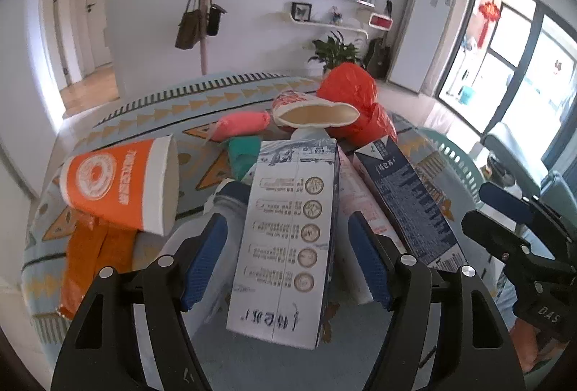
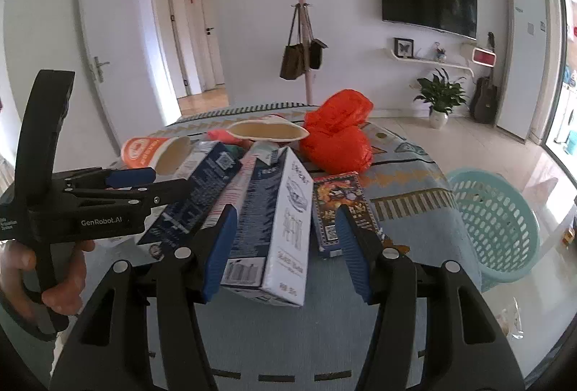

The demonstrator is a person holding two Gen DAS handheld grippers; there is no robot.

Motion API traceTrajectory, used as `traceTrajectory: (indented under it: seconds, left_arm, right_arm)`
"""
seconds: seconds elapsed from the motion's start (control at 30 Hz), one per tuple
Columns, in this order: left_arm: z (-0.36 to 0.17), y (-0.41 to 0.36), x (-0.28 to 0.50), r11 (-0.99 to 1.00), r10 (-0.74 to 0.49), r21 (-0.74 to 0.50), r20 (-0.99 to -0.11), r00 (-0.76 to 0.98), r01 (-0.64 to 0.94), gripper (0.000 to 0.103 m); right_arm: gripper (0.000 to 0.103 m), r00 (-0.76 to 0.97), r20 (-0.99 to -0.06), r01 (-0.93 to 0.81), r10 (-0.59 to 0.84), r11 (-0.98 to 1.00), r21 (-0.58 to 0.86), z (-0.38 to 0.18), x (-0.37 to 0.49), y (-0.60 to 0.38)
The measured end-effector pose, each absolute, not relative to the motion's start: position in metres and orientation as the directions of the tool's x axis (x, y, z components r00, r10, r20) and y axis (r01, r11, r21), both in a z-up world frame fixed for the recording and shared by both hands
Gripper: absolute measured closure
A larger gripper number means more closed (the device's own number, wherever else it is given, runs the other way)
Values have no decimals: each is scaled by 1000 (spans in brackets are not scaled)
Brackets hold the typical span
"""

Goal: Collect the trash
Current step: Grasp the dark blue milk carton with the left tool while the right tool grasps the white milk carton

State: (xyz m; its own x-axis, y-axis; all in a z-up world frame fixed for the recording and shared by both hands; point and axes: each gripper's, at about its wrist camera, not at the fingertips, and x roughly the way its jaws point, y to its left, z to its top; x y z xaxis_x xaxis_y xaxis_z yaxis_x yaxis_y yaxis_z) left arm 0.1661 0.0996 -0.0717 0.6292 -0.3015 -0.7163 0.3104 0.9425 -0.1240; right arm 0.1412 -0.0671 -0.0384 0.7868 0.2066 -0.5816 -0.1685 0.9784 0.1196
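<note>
Trash lies piled on a patterned tablecloth (image 1: 151, 113). My left gripper (image 1: 288, 232) is open, its blue pads either side of a white milk carton (image 1: 288, 236) without touching it. A dark blue carton (image 1: 407, 200), an orange paper cup (image 1: 119, 185) on its side, a squashed cup (image 1: 313, 111) and a red plastic bag (image 1: 353, 92) lie around it. My right gripper (image 2: 285, 221) is open around a blue and white carton (image 2: 277, 221). A colourful small box (image 2: 339, 207) lies just right of it. The left gripper (image 2: 130, 182) shows at the left of the right wrist view.
A light teal laundry basket (image 2: 501, 221) stands on the floor right of the table. An orange wrapper (image 1: 90, 254), a pink pouch (image 1: 241, 124) and a green packet (image 1: 245, 153) lie on the cloth. A coat stand (image 2: 303, 30) and potted plant (image 2: 440, 95) stand behind.
</note>
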Motion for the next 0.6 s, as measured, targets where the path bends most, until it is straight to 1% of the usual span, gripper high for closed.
traceTrajectory:
  seconds: [0.07, 0.1, 0.17, 0.27, 0.37, 0.47, 0.5, 0.53, 0.57, 0.6]
  left_arm:
    - [-71, 93, 164, 933, -328, -153, -733, 596, 326, 42]
    - [-70, 91, 161, 930, -336, -159, -730, 595, 331, 42]
    - [-73, 90, 162, 936, -324, -158, -736, 594, 314, 41]
    - [-87, 95, 173, 956, -266, -127, -754, 600, 264, 41]
    - [-96, 105, 185, 958, -276, -169, -764, 583, 232, 41]
    - [-102, 107, 189, 948, -312, -206, -759, 571, 244, 41]
    - [-104, 105, 190, 948, -309, -202, -764, 567, 244, 47]
    - [-107, 105, 191, 947, -312, -206, -769, 558, 246, 55]
    - [-110, 106, 192, 947, -313, -213, -774, 551, 240, 67]
    - [-112, 107, 192, 945, -321, -226, -770, 551, 236, 68]
  right_arm:
    - [50, 789, -583, -157, 196, 981, 118, -38, 142, -72]
    - [50, 791, -581, -152, 193, 981, 119, -38, 142, -74]
    - [50, 789, -583, -147, 193, 981, 126, -38, 143, -79]
    - [50, 781, -587, -158, 214, 977, 145, -39, 144, -80]
    - [50, 774, -591, -174, 227, 974, 145, -40, 145, -78]
    - [44, 763, -596, -194, 251, 968, 160, -42, 148, -73]
    - [42, 759, -597, -199, 259, 966, 166, -42, 149, -71]
    - [41, 751, -601, -209, 271, 962, 173, -43, 150, -68]
    - [40, 747, -605, -215, 276, 961, 173, -43, 151, -65]
    - [40, 742, -612, -218, 275, 961, 168, -44, 152, -61]
